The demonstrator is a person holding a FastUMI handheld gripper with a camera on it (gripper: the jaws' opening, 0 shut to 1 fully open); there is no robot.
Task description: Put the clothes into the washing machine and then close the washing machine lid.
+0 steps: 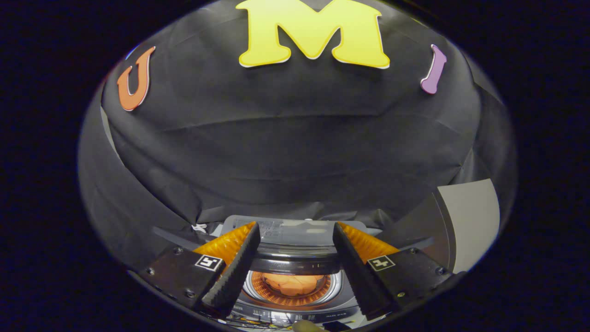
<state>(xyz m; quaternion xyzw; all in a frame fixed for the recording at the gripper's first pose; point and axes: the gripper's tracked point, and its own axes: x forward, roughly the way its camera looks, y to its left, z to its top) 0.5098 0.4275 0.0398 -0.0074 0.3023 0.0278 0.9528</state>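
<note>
Looks like step 1 is basically done imo: the clothes (pixel 292 284), an orange bundle, sit down inside the washer (pixel 295 295), in the drum, seen between the claw's fingers and a bit below them. The claw (pixel 295 230) is wide open and holds nothing, w/ a big gap between the two fingers, hovering above the machine's opening.

So what's left is prob the lid (pixel 295 229). It's standing up at the back of the opening, just beyond the fingertips, against the black cloth wall (pixel 295 152). Next move, as I read it: get the claw over or behind the top edge of that lid and swing it fwd and down till it seats on the rim. Whether to pinch the edge or just push w/ one finger, can't say from here. The hinge isn't visible, so the swing path is a guess.

Materials etc:
- lid: smooth, translucent greyish plastic, flat panel w/ rounded corners. Likely slippery to pinch.
- drum: shiny metal, round, reflects the orange all around.
- washer top: glossy dark ring round the opening, control strip at the near edge w/ small markings, too small to read.
- clothes: soft, lumpy, crumpled fabric.
- fingers: wedge shaped, ribbed inner faces, so decent grip on a thin edge.
- grey flat panel (pixel 470 221) off to the right, no idea what it is.
</note>
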